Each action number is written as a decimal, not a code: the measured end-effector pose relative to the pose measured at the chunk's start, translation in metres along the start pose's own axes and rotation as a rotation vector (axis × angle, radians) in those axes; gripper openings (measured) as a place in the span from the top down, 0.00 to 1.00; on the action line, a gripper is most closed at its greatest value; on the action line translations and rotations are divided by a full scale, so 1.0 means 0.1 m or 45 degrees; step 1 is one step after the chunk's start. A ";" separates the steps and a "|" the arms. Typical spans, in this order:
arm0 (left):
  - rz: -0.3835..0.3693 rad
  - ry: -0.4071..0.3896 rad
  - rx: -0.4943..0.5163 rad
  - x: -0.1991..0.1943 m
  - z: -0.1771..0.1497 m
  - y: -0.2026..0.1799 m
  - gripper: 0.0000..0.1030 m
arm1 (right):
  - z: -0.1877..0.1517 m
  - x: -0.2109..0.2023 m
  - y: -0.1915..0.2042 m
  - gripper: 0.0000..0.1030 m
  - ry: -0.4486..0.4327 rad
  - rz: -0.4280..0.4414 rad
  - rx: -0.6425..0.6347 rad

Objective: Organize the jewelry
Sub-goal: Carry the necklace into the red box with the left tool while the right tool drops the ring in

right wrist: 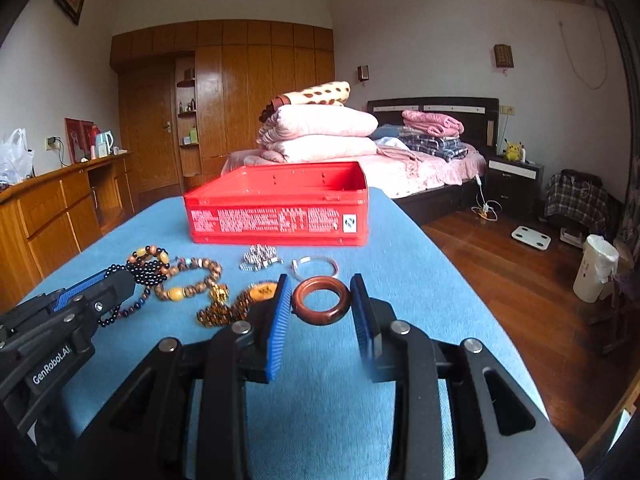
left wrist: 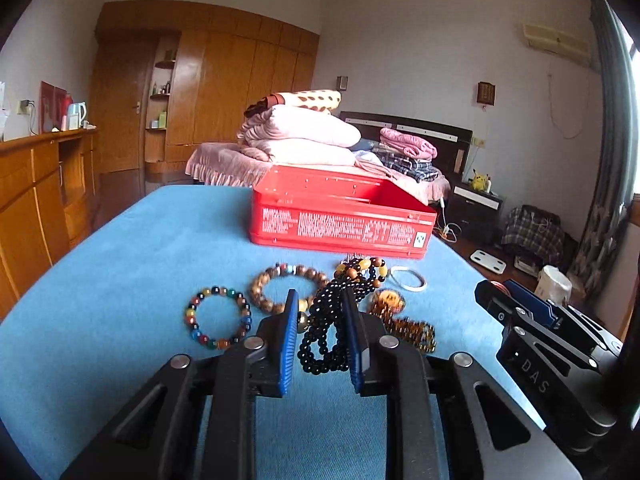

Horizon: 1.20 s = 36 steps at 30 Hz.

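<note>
My left gripper (left wrist: 320, 320) is clamped on the black bead strand (left wrist: 326, 332), which dangles clear of the blue bench (left wrist: 120, 280); my right gripper (right wrist: 320, 304) pinches the brown wooden ring (right wrist: 321, 300). I judge both should go high over the near wall of the open red box (right wrist: 280, 216) just beyond, so the hanging loops don't snag the bracelets (left wrist: 218, 318) below.
</note>
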<state>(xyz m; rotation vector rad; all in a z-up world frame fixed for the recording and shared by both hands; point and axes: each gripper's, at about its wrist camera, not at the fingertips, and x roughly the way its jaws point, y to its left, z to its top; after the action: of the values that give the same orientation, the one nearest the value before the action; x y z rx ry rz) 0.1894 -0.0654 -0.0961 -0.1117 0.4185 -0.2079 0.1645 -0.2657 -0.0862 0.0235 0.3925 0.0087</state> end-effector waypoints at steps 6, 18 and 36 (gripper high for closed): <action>-0.001 -0.037 -0.053 0.08 0.34 0.07 0.79 | 0.34 0.01 0.01 0.72 -0.056 0.061 -0.011; 0.065 -0.162 -0.047 0.58 1.23 0.10 0.79 | 1.18 0.63 -0.11 0.72 -0.087 0.156 -0.016; 0.163 0.003 -0.034 1.98 1.39 0.15 0.79 | 1.33 2.12 -0.15 0.72 0.104 0.125 0.062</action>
<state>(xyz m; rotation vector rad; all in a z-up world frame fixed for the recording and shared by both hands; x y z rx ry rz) 0.4259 -0.0863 -0.0497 -0.1103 0.4291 -0.0768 0.4113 -0.2811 -0.0445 0.0909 0.4728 0.0973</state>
